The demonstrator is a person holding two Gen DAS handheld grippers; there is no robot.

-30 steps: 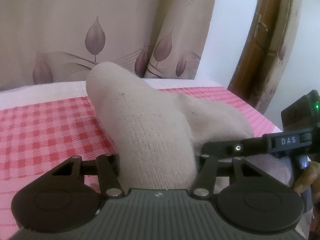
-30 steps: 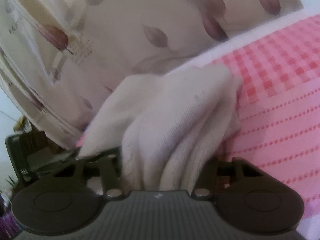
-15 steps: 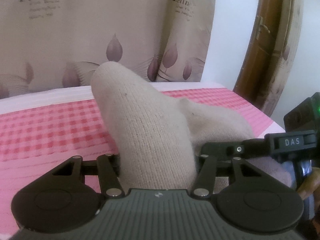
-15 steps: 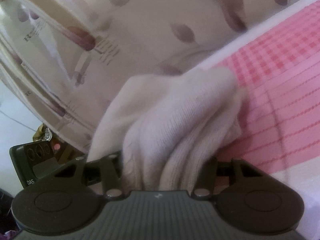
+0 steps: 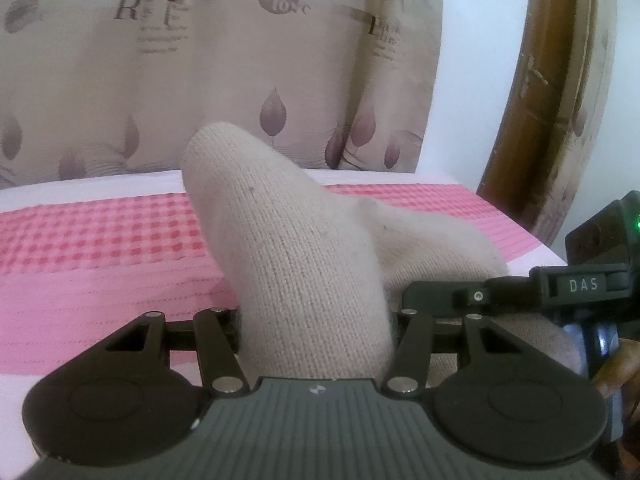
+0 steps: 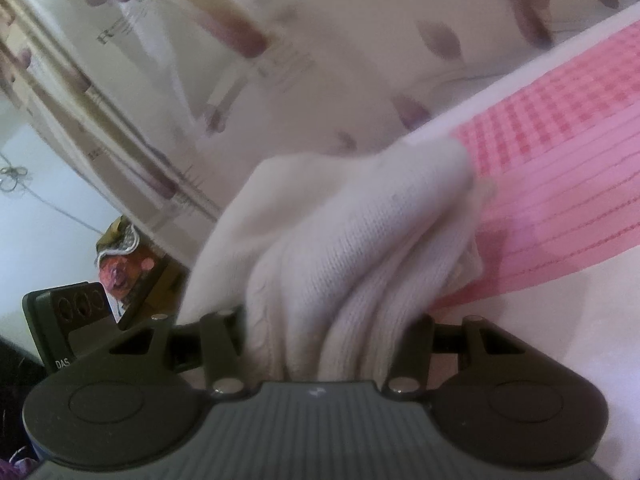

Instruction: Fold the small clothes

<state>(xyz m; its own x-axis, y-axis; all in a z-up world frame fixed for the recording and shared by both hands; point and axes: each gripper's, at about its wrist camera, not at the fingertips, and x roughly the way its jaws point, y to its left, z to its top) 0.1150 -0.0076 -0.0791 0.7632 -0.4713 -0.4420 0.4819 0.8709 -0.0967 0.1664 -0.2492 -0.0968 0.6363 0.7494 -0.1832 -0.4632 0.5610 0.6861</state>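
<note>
A small cream knitted garment [image 5: 304, 264] fills the middle of both views. My left gripper [image 5: 316, 332] is shut on one bunched end of it, and the fabric hides the fingers. My right gripper [image 6: 332, 332] is shut on the other end of the garment [image 6: 360, 240], with folds of knit bulging out between its jaws. The garment is held up above the pink checked bedspread [image 5: 100, 248]. The right gripper's body [image 5: 576, 288] shows at the right edge of the left wrist view, close beside the left one.
The pink bedspread [image 6: 560, 184] has a white border toward me. A beige curtain with leaf prints [image 5: 240, 60] hangs behind the bed. A brown wooden door frame [image 5: 528, 120] stands at the right. The left gripper's body [image 6: 68, 320] shows at the lower left of the right wrist view.
Both grippers have risen and pulled back with the garment: the curtain shows higher up and the bedspread's white border has come into view. Both grips are unchanged.
</note>
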